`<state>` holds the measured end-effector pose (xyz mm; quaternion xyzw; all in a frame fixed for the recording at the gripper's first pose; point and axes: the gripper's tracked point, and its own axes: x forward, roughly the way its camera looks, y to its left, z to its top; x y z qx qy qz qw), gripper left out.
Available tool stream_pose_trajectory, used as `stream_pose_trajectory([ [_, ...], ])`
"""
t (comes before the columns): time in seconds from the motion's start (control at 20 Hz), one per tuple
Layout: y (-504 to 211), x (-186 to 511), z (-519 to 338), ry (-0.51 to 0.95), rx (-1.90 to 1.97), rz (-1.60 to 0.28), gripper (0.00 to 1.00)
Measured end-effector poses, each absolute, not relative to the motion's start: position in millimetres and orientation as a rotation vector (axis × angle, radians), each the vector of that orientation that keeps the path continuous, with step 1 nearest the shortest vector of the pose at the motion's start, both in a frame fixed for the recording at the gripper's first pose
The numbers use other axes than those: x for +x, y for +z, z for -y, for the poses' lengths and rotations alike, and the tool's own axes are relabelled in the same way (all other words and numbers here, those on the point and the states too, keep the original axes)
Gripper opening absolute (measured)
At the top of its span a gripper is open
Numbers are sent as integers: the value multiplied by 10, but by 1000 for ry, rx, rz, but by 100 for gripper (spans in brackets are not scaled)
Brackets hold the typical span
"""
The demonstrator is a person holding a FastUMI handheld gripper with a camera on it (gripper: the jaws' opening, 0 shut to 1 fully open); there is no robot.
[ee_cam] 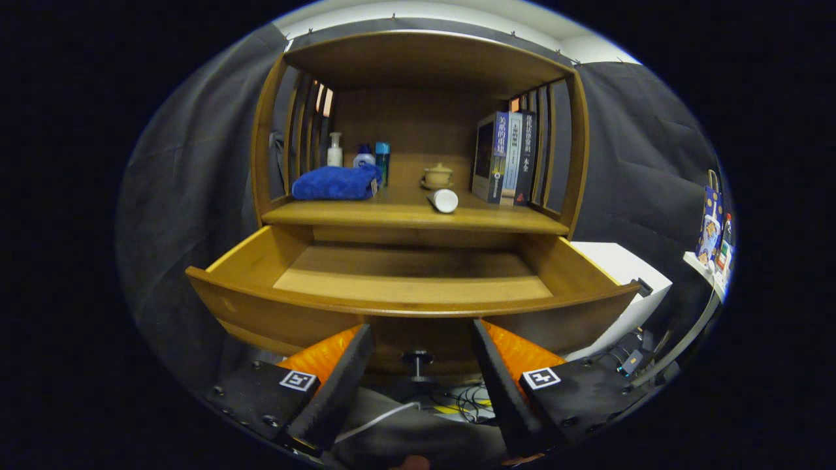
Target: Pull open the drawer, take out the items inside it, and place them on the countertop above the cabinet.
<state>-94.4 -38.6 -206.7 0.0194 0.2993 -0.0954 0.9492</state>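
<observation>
Gripper (421, 333) is sitting low in front of the cabinet, fingers standing wide apart and holding nothing. Drawer knob (418, 362) is showing in the gap between them, untouched; its stem is dim and hard to make out.

Drawer (274, 313) is standing pulled well out. Its floor is showing bare wood; the strip just behind the front panel is hidden by that panel's top edge, so contents there cannot be told.

Countertop (405, 212) above is carrying a folded blue towel (336, 183) at its left edge, three small bottles (358, 153) half hidden behind it, a lidded cup (437, 175) near the back, a white cylinder (444, 200) lying on its side near the front edge, and books (504, 158) upright at the right edge. Open room is lying along the front edge between towel and cylinder.
</observation>
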Motion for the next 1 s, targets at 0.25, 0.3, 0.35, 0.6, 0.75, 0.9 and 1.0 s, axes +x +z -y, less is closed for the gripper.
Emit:
stream_pose_trajectory([
  [0.25, -2057, -930, 343, -196, 33, -633, 99],
  [0.3, -2069, -923, 352, -195, 34, -637, 98],
  [0.35, -2067, -897, 358, -194, 34, -634, 98],
  [0.6, -2032, -654, 432, -184, 12, -615, 98],
  [0.75, -2022, -486, 449, -178, 50, -602, 98],
  [0.9, -2060, -336, 487, -173, 50, -597, 98],
  [1.0, -2093, -214, 505, -172, 48, -592, 98],
])
